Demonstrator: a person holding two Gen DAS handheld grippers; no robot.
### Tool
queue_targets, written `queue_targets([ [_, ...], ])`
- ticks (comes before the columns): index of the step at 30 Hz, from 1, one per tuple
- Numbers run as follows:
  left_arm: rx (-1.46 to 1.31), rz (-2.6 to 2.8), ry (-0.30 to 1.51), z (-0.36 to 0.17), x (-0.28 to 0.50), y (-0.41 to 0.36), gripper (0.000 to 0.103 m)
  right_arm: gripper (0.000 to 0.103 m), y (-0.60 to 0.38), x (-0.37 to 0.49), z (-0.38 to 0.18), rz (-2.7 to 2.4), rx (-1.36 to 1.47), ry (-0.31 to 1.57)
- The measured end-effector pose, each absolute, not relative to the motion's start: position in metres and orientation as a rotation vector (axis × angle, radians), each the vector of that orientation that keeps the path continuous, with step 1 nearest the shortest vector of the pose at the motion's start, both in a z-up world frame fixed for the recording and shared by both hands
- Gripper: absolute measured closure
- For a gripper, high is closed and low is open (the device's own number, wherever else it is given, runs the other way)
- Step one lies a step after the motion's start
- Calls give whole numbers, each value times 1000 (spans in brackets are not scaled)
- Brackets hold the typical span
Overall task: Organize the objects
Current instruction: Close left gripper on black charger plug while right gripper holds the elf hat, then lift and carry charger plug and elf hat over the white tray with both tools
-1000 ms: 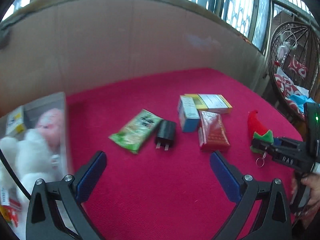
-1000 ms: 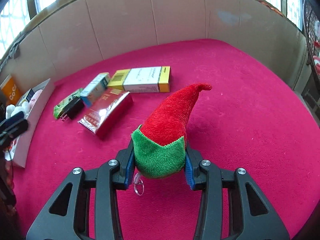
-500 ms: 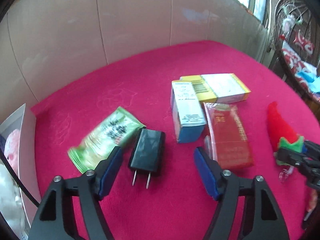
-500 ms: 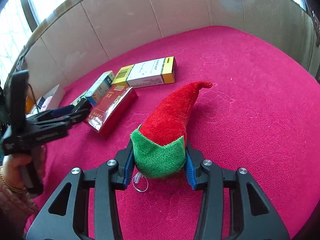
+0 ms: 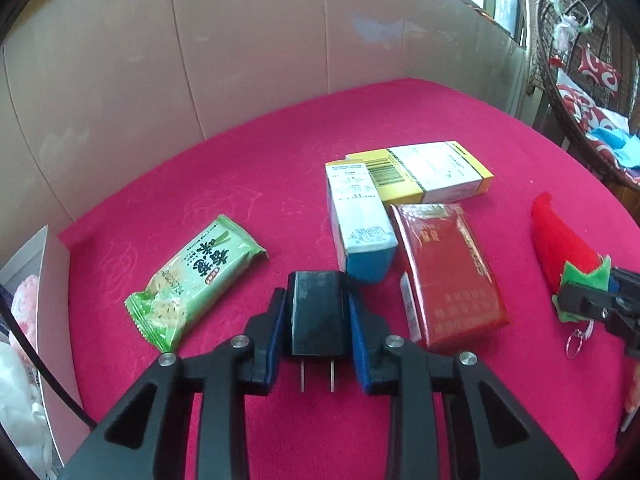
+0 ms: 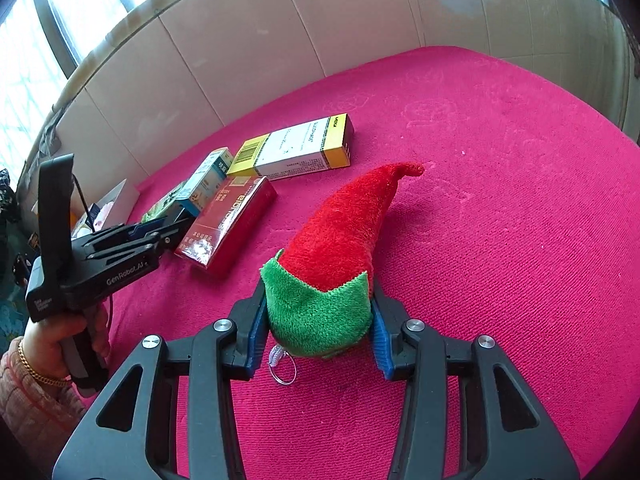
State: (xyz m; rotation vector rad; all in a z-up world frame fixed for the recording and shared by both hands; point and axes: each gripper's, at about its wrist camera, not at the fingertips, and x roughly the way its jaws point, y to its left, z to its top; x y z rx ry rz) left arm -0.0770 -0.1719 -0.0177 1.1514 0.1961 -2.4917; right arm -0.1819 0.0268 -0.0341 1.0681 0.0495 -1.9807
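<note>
A black plug charger [image 5: 318, 312] lies on the pink tablecloth [image 5: 240, 184], prongs toward the camera. My left gripper [image 5: 316, 296] is closing on it, and its blue pads press both sides of the charger. From the right wrist view the left gripper [image 6: 168, 228] sits low beside the red box. A red plush cone hat with a green brim [image 6: 340, 232] lies on the cloth, and my right gripper [image 6: 318, 304] is shut on the brim. A key ring hangs under the brim. The hat [image 5: 560, 240] also shows at the right of the left wrist view.
A green snack packet [image 5: 196, 280] lies left of the charger. Just beyond it are a blue-white box [image 5: 360, 224], a yellow-white box [image 5: 424, 172] and a red box [image 5: 444, 272]. A white bin [image 5: 44, 280] with plush toys stands far left. Cardboard walls [image 5: 240, 60] ring the table.
My left gripper has moved in from the bin side, dropped over the charger and closed its wide-open jaws onto it. The right gripper still holds the hat in the same spot.
</note>
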Motion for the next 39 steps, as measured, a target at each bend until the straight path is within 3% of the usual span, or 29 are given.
queue_targets([
  [13, 839, -2505, 76, 13, -26, -135, 74, 60, 24, -180, -34, -1998, 1063, 64],
  [30, 649, -2482, 37, 28, 52, -130, 74, 60, 21, -171, -26, -2115, 1008, 171],
  [39, 514, -2508, 167, 35, 92, -145, 74, 60, 17, -161, -19, -2202, 949, 269],
])
